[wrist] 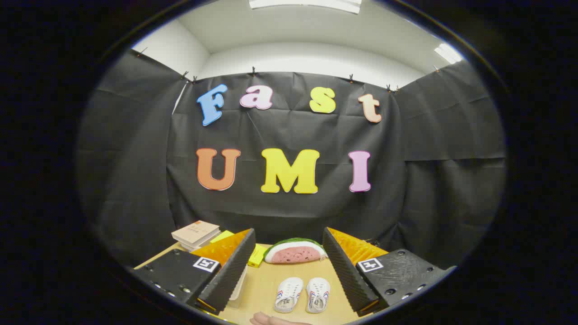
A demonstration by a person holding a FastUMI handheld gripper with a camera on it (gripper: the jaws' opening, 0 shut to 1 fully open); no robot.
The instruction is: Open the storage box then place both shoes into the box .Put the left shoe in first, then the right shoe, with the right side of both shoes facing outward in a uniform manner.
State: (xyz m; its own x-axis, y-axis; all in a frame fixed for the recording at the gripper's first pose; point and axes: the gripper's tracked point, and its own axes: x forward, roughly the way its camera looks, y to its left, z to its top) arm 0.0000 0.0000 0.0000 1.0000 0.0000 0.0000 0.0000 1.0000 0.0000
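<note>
The gripper [289, 266] is being held above the wooden table [266, 289] with its two fingers spread wide apart, nothing being clamped between them. The ribbed black pads [228, 271] are being shown angled outward, with orange backing behind them. Between the fingers, on the table below, two white shoes [302, 294] with red and blue side stripes are lying side by side, just touching or nearly so, their toes being pointed toward the camera. Just nearer than the shoes, part of a person's hand [271, 320] is being seen at the table's edge. Beyond the shoes, a watermelon slice [295, 251] is resting on the table. A white object [238, 289], partly hidden behind the left finger, cannot be identified. Farther left, a stack of books [195, 234] and some yellow items [257, 256] are being seen near the black cloth wall [289, 212].
</note>
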